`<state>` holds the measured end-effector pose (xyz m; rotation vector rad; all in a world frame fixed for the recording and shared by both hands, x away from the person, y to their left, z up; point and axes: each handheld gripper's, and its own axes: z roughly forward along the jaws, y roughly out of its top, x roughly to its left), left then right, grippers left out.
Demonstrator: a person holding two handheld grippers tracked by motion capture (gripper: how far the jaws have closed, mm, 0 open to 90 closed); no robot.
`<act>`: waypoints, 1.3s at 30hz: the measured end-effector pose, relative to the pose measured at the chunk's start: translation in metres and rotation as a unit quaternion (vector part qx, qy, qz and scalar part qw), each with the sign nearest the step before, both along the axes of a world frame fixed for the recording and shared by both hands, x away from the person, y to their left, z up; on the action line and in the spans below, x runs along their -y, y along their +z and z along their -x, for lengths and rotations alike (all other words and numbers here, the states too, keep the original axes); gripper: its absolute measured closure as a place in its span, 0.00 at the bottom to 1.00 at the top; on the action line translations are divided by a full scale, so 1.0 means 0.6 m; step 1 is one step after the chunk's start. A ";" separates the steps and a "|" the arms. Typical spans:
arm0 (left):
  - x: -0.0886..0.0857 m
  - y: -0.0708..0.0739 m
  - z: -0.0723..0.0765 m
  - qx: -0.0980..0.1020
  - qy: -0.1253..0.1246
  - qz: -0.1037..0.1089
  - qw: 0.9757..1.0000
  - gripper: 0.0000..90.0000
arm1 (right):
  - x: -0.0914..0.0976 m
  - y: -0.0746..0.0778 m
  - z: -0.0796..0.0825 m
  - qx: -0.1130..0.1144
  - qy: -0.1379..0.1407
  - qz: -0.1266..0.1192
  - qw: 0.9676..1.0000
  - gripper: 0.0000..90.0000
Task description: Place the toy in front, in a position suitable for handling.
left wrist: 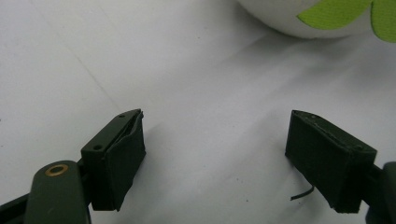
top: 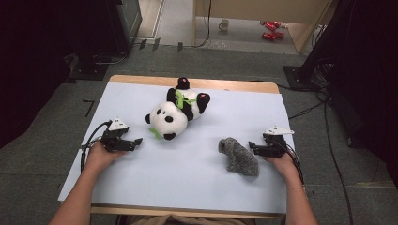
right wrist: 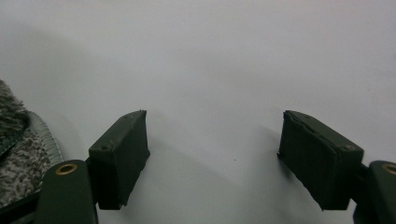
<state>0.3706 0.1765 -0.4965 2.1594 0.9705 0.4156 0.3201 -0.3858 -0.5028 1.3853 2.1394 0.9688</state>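
While both tongs, left point(top: 139, 140) and right point(top: 251, 145), are held apart and empty, the soft, light panda plush point(top: 176, 112) is best gripped by a limb.

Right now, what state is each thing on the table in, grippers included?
Panda toy: lying on its back, feet toward the table's far edge, not held.
Grey fuzzy cloth: crumpled in a heap, lying beside the right gripper, not held.
Left gripper: open, nothing between the jaws.
Right gripper: open, nothing between the jaws.
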 end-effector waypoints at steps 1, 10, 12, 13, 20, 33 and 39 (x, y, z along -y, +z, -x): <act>0.000 0.000 0.000 0.000 0.000 0.000 1.000 0.21 | 0.000 0.000 0.000 0.000 0.000 0.000 1.000 0.26; 0.001 0.000 0.000 -0.001 0.006 0.002 1.000 0.21 | -0.001 0.000 0.000 0.001 -0.008 0.005 1.000 0.20; 0.004 0.000 0.001 -0.002 0.012 0.001 1.000 0.20 | -0.001 -0.002 -0.004 -0.009 -0.037 0.009 0.999 0.10; 0.004 0.000 0.001 -0.002 0.012 0.001 1.000 0.20 | -0.001 -0.002 -0.004 -0.009 -0.037 0.009 0.999 0.10; 0.005 0.006 -0.002 -0.012 0.020 0.017 1.000 0.27 | -0.002 -0.002 -0.004 -0.010 -0.038 0.009 0.999 0.10; 0.003 0.047 -0.007 -0.029 0.017 0.072 0.997 0.31 | -0.002 -0.002 -0.004 -0.010 -0.038 0.009 0.999 0.10; 0.015 0.066 -0.006 -0.015 0.004 0.080 0.997 0.32 | -0.002 -0.002 -0.004 -0.010 -0.038 0.009 0.999 0.10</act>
